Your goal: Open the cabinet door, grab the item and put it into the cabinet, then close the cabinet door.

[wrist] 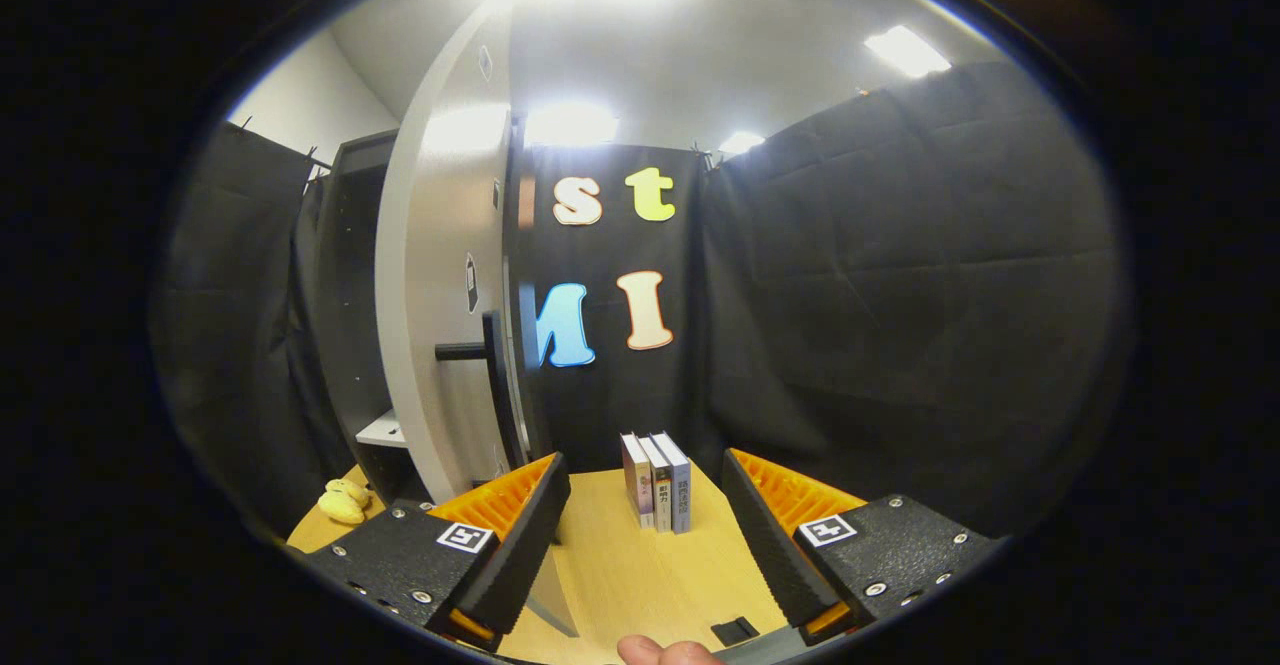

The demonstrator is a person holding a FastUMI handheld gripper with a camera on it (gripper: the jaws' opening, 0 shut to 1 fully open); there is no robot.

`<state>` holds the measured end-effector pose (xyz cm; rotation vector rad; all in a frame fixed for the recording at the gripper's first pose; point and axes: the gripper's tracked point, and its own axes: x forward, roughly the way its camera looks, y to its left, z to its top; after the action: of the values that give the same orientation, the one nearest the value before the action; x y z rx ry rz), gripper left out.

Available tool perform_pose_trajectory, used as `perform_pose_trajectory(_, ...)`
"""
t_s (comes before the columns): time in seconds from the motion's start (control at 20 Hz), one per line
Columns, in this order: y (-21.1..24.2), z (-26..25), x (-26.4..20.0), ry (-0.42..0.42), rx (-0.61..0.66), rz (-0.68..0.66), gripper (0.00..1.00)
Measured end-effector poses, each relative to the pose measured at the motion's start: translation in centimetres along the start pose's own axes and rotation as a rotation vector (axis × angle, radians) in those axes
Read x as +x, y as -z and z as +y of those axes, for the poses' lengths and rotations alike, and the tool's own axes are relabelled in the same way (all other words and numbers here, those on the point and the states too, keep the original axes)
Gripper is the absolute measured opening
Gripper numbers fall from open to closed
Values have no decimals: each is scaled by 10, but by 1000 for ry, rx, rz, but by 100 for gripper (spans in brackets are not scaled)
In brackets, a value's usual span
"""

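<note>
My gripper (pixel 640 520) is open over the wooden table (pixel 640 575), with nothing between its fingers. Beyond the fingers, three books (pixel 657 480) stand upright side by side on the table. To the left stands the grey cabinet door (pixel 440 275), swung open toward me and seen nearly edge-on, with its dark bar handle (pixel 490 375) sticking out just above my left finger (pixel 520 525). Behind the door, the dark cabinet (pixel 345 325) shows a white shelf (pixel 383 431) inside.
A small yellow soft toy (pixel 343 501) lies on the table at the foot of the cabinet, left of my left finger. A fingertip of the person's hand (pixel 665 651) shows below the fingers. Black cloth walls close in behind and to the right.
</note>
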<state>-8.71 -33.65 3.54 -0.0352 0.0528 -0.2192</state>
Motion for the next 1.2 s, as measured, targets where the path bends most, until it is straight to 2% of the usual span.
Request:
perform_pose_trajectory(0.15, 17, 15, 6, -71, -8, 52, 95)
perform_pose_trajectory(0.3, 15, 20, 7, -106, 7, 39, 94)
perform_pose_trajectory(0.4, 17, 26, 3, -113, 50, 51, 93)
perform_pose_trajectory(0.55, 14, 41, -3, -118, 31, 44, 93)
perform_pose_trajectory(0.9, 20, 148, -22, -213, 24, 36, 92)
perform_pose_trajectory(1.2, 29, 241, -12, -280, 58, 41, 93)
